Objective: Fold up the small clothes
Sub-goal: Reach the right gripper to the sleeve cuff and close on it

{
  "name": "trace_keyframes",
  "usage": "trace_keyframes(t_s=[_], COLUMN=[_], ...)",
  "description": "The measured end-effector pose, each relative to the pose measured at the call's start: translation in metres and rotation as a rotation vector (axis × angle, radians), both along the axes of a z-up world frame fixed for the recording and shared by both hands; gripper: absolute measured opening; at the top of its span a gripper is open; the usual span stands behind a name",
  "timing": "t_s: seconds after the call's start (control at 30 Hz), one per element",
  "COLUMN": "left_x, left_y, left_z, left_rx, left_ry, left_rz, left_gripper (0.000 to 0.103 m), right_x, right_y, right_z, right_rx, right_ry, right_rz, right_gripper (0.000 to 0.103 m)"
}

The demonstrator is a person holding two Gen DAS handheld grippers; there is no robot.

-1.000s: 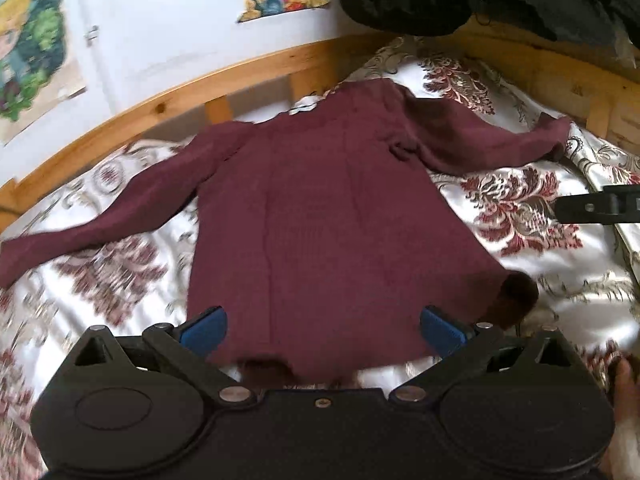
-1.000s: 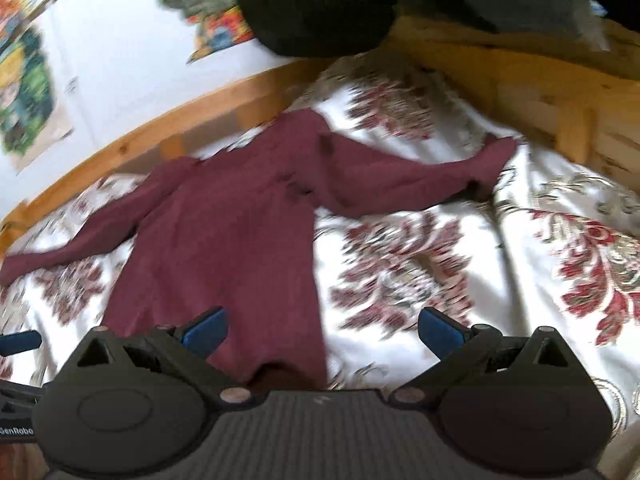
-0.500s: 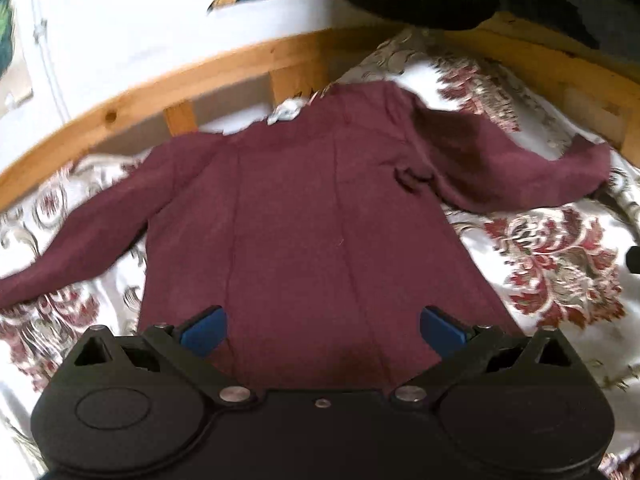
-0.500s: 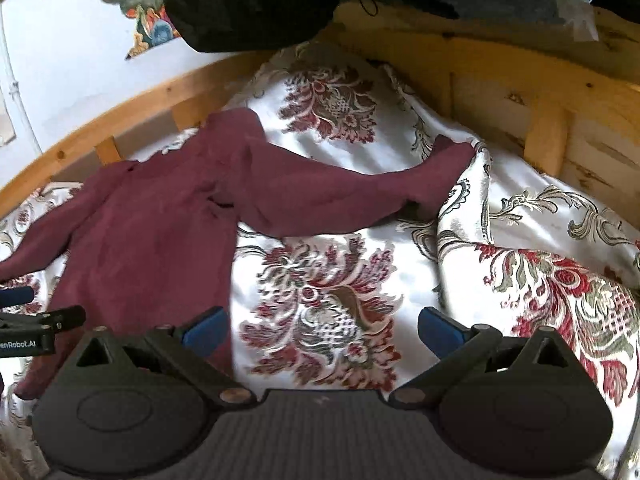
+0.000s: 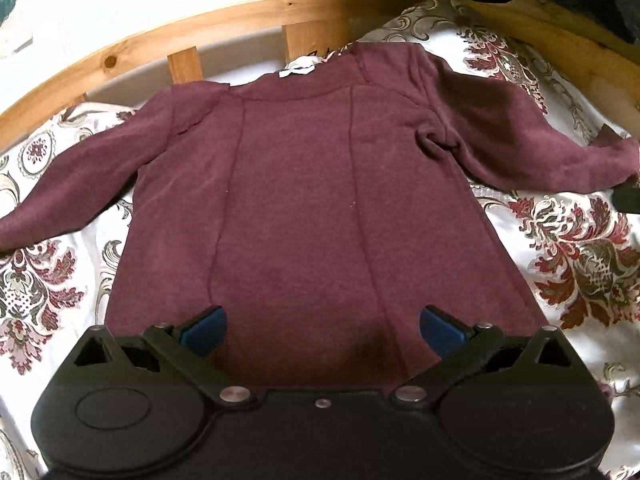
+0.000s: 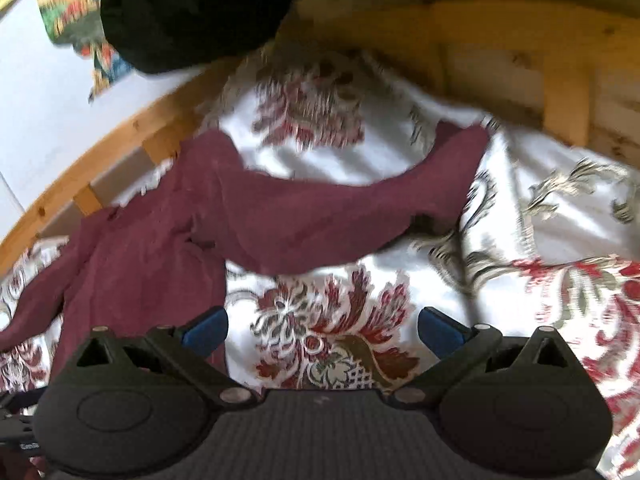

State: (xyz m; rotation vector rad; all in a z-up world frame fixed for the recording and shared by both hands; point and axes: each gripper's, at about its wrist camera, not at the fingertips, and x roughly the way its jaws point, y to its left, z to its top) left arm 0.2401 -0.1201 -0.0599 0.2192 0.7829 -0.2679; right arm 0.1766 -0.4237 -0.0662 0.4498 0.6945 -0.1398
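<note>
Left wrist view: maroon sweater (image 5: 304, 200) flat on bedspread (image 5: 580, 248); left tool (image 5: 320, 330) spread wide over hem, empty. Right tool (image 6: 322, 330) wide, empty, beside sleeve (image 6: 340, 216).

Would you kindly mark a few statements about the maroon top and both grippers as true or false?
1. The maroon top lies spread flat on the floral bedspread. True.
2. The left gripper is clamping the hem. False: its fingers stand open, holding nothing.
3. Both sleeves are folded across the body. False: both stretch outward.
4. The right gripper is open above the bedspread. True.
5. A wooden bed rail runs behind the collar. True.
</note>
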Motion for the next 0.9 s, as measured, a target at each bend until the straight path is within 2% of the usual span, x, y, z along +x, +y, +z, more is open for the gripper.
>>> trace_keyframes(t_s=[0.1,0.2,0.27,0.43,0.6,0.73,0.87,0.9], left_x=[-0.002,-0.002,-0.002,0.002,0.005,0.005,0.008,0.009], left_y=[-0.001,-0.001,-0.001,0.0,0.0,0.0,0.002,0.004], left_z=[-0.002,-0.001,-0.001,-0.006,-0.008,-0.012,-0.015,-0.017], left_rx=[0.012,0.002,-0.003,-0.011,-0.044,-0.06,-0.059,-0.057], left_ry=[-0.006,-0.001,-0.001,0.023,0.056,0.073,0.076,0.077], left_rz=[-0.007,-0.012,-0.011,-0.011,-0.013,-0.028,-0.026,-0.018], left_gripper=[0.102,0.102,0.102,0.102,0.102,0.102,0.102,0.102], right_x=[0.01,0.013,0.014,0.006,0.002,0.013,0.03,0.033], right_y=[0.002,0.003,-0.003,-0.023,-0.037,-0.054,-0.078,-0.085], right_z=[-0.009,-0.007,-0.004,0.004,0.008,0.008,0.004,0.001], right_rx=[-0.007,-0.051,-0.047,0.029,0.021,-0.01,-0.03,-0.011], right_ry=[0.03,0.013,-0.009,-0.072,-0.156,-0.194,-0.199,-0.198], right_rz=[0.039,0.038,0.024,-0.065,-0.114,-0.16,-0.281,-0.309], right_gripper=[0.103,0.103,0.103,0.103,0.103,0.103,0.102,0.098])
